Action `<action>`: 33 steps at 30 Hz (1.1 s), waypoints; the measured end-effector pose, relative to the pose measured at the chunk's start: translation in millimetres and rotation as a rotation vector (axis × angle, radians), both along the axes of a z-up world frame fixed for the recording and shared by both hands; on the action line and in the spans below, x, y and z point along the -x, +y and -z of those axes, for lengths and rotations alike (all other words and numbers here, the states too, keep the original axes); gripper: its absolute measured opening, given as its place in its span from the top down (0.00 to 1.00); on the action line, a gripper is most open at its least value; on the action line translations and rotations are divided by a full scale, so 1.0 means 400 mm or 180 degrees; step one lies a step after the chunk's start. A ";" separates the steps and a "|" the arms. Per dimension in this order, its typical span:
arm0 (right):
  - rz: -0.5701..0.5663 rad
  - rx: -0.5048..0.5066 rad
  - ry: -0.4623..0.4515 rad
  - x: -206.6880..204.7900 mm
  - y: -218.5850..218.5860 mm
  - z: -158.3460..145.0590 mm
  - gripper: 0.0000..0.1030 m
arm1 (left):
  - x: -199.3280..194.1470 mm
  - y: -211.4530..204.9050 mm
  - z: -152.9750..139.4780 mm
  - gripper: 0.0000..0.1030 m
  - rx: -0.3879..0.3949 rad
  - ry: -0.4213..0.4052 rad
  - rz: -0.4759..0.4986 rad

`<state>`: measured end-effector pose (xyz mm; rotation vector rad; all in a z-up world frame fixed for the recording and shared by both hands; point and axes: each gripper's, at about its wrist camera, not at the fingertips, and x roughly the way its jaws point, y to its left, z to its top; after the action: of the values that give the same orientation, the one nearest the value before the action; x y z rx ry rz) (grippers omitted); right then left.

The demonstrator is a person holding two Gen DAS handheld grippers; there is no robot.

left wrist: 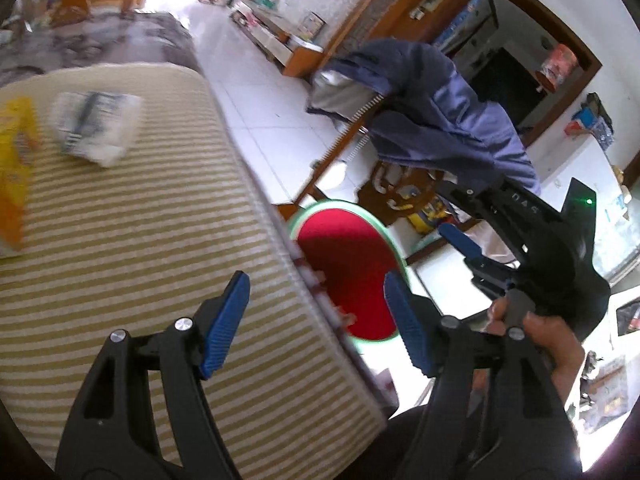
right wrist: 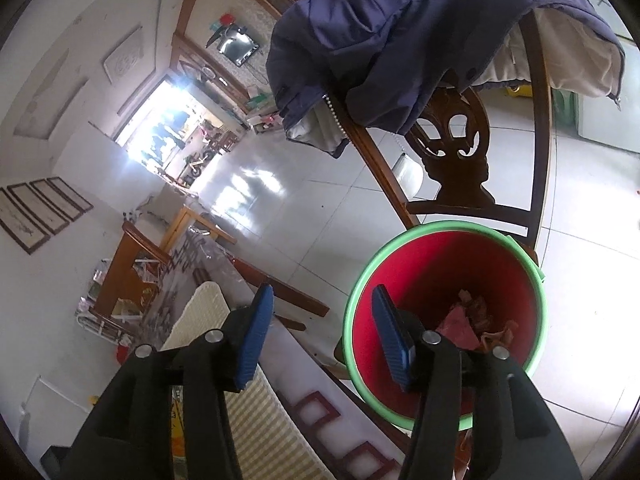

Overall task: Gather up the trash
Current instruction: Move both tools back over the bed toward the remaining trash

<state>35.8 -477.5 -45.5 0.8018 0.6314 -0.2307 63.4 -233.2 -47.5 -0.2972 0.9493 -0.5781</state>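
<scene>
A red bin with a green rim [right wrist: 448,226] stands on the floor beside the table, and crumpled pink and brown trash [right wrist: 476,320] lies in its bottom. My right gripper [right wrist: 322,296] hangs open and empty over the bin's near rim. In the left wrist view the same bin [left wrist: 344,248] shows past the table edge. My left gripper [left wrist: 316,284] is open and empty above the striped mat [left wrist: 132,240]. A blurred white wrapper [left wrist: 96,128] and a yellow packet [left wrist: 16,168] lie on the mat's far left. The right gripper [left wrist: 472,256], held by a hand [left wrist: 552,344], also shows there.
A wooden chair [right wrist: 456,176] draped with a navy jacket [right wrist: 400,32] stands just behind the bin. The table edge [right wrist: 320,404] with red square trim runs between mat and bin. White tiled floor [right wrist: 280,216] stretches toward a bright doorway. More wooden furniture stands further off.
</scene>
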 end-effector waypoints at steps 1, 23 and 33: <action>-0.0027 0.0015 0.0019 -0.004 0.006 0.000 0.50 | 0.008 0.018 -0.006 0.35 -0.0045 -0.0030 -0.0040; -0.0675 0.0456 0.0352 -0.055 0.204 0.005 0.40 | 0.291 0.855 -0.014 0.23 -0.0731 0.0353 -0.2668; -0.0808 0.0809 0.0349 -0.054 0.278 0.001 0.38 | 0.261 0.882 0.058 0.16 -0.0602 0.0485 -0.2861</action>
<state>57.4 -366.2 -45.8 0.4613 0.7826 -0.1200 -41.1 119.6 -70.5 -0.5557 0.8997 0.3595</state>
